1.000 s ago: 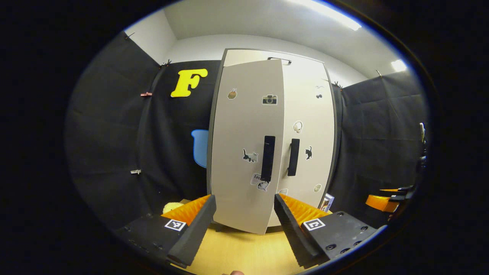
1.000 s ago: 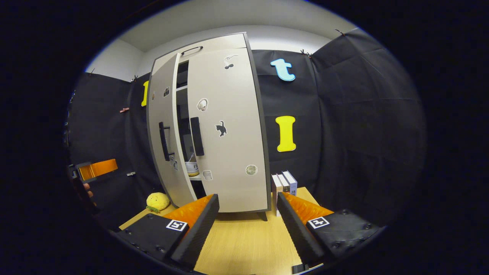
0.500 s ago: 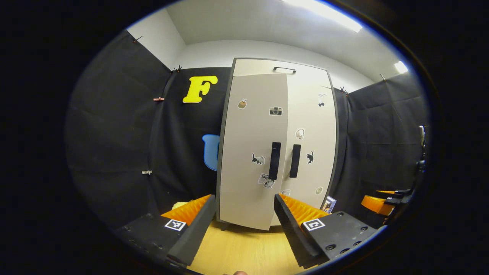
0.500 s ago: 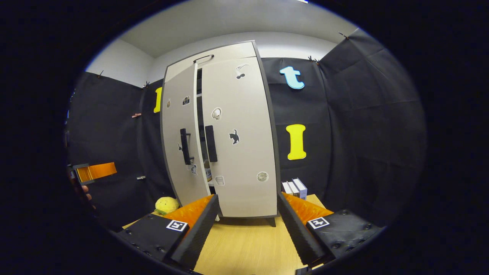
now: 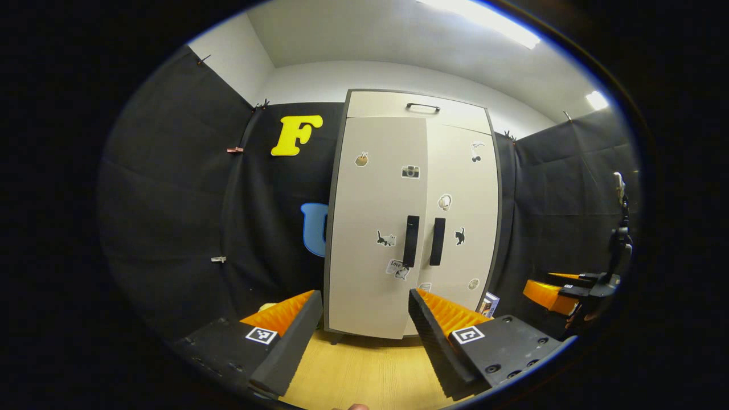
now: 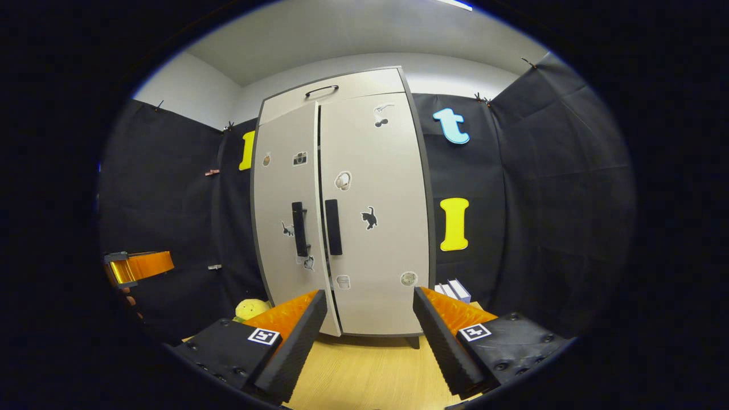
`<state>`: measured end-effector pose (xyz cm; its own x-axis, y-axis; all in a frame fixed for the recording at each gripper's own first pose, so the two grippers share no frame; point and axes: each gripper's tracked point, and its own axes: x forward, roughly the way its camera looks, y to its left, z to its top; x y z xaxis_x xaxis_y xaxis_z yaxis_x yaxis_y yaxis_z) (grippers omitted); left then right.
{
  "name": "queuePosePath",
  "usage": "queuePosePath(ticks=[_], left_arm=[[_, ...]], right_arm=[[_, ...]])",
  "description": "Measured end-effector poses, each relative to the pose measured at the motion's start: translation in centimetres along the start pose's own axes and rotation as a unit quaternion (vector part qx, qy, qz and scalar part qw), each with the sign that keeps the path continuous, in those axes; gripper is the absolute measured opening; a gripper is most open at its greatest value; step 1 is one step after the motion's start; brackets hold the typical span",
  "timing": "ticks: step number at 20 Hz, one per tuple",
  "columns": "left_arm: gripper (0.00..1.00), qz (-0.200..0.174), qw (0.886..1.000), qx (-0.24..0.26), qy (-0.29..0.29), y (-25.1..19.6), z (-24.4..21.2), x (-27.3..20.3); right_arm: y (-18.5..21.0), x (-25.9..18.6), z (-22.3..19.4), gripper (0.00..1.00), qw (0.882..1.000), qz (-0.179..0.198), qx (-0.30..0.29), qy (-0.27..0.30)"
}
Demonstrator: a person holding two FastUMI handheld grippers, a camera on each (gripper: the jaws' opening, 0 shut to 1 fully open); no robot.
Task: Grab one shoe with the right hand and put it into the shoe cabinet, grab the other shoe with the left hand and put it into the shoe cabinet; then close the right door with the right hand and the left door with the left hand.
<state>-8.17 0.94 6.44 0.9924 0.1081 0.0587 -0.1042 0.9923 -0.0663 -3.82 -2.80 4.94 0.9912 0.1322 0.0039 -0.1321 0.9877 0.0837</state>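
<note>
Shoe cabinet (image 5: 413, 222) stands upright on my wooden surface (image 5: 364, 373) in the left gripper view, both doors looking flush; my left tool (image 5: 364, 336) is spread and empty before it. Right gripper view: left door (image 6: 287, 222) sits slightly proud of the right door (image 6: 376, 222); my right tool (image 6: 369, 336) is spread, holding nothing.

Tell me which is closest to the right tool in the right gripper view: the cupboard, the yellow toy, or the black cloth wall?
From the right tool, nearest first:
1. Cupboard, straight ahead on the wooden table.
2. Yellow toy, low on the left, beside the cupboard; it looks a bit farther back, though that is close.
3. Black cloth wall, behind everything.
</note>
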Motion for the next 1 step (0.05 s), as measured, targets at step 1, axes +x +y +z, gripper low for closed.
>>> queuePosePath(ticks=[1], left_arm=[[0.95,0.001,1.000,-0.002,-0.001,0.27,0.04,-0.02]], right_arm=[[0.39,0.05,0.01,0.98,1.000,0.002,0.000,0.001]])
